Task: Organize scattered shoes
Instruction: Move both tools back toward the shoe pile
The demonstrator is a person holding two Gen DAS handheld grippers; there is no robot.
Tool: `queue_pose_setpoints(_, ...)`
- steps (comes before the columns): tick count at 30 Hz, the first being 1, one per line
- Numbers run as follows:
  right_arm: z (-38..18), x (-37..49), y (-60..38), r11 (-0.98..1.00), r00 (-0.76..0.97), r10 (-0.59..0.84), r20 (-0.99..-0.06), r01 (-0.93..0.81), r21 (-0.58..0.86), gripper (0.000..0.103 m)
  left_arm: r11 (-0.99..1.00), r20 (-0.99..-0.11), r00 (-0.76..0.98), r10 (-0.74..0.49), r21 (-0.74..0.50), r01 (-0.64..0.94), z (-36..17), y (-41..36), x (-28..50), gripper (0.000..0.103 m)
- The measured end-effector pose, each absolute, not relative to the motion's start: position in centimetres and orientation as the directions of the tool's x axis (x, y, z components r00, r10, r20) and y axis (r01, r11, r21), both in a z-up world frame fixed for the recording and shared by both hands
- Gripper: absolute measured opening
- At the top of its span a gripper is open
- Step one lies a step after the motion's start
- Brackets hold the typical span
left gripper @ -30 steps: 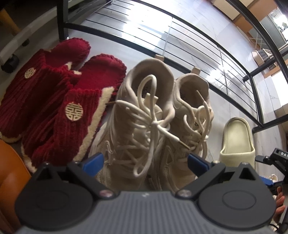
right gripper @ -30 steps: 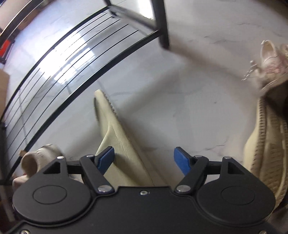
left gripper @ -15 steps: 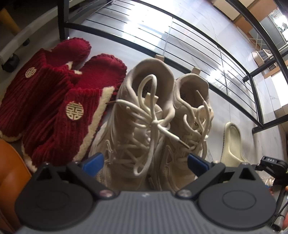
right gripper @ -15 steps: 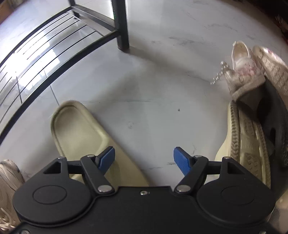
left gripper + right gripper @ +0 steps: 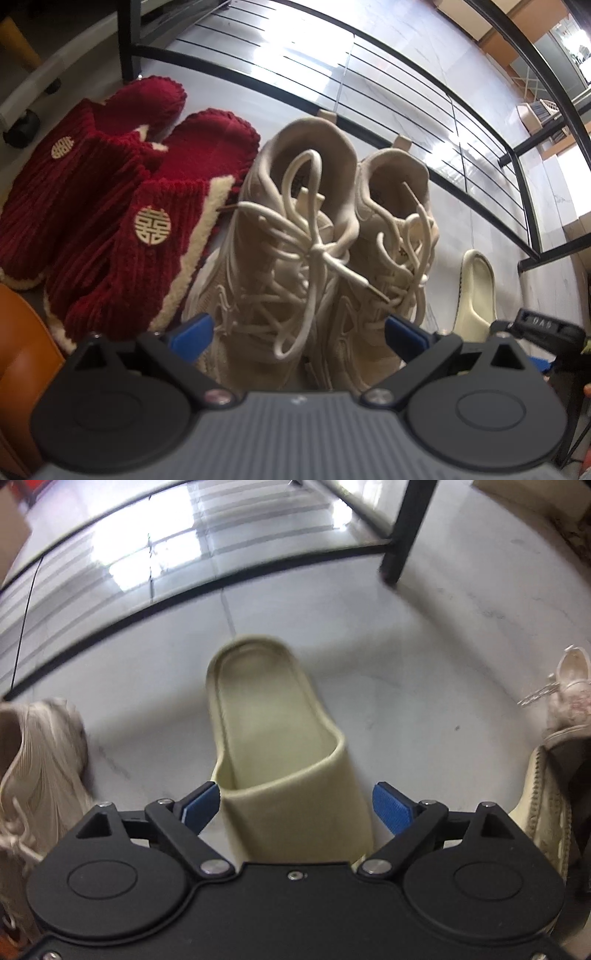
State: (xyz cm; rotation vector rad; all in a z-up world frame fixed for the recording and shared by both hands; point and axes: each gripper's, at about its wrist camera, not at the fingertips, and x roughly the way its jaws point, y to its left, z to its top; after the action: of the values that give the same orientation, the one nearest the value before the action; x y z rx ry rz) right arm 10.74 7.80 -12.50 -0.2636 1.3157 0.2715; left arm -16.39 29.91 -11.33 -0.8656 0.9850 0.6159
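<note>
Right gripper (image 5: 297, 805): our jaws, just widened, straddle the cream slide (image 5: 273, 746), pads apart from it.
Left gripper (image 5: 297, 332): our jaws wide over beige sneakers (image 5: 317, 236).

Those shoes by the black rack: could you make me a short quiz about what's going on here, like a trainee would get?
1. True or false: the right gripper is clamped shut on the cream slide sandal.
2. Which pair sits directly beside the red knitted slippers? A) beige lace-up sneakers B) black boots C) blue sandals
3. Fill in: the left gripper hovers open over the ____.

Key:
1. False. Its jaws have just been opening and stand either side of the sandal's strap, the right pad clearly apart from it.
2. A, the beige lace-up sneakers.
3. Beige lace-up sneakers.
</note>
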Motion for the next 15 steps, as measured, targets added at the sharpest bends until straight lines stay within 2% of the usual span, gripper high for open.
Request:
queue_pose_setpoints(7,-14.4,10.6,8.0,0.944,0.155,-0.009,-0.988,-0.324,-0.06,0.095,0.524,-0.902,0.429,0.054,-0.34,-0.781,-11.7,29.9,-16.4,0.1)
queue_pose_setpoints(15,-14.1,10.4,7.9,0.921,0.227,-0.102,-0.969,-0.347,-0.178,0.096,0.521,-0.901,0.43,0.058,-0.34,-0.783,-11.6,30.0,-16.5,0.1)
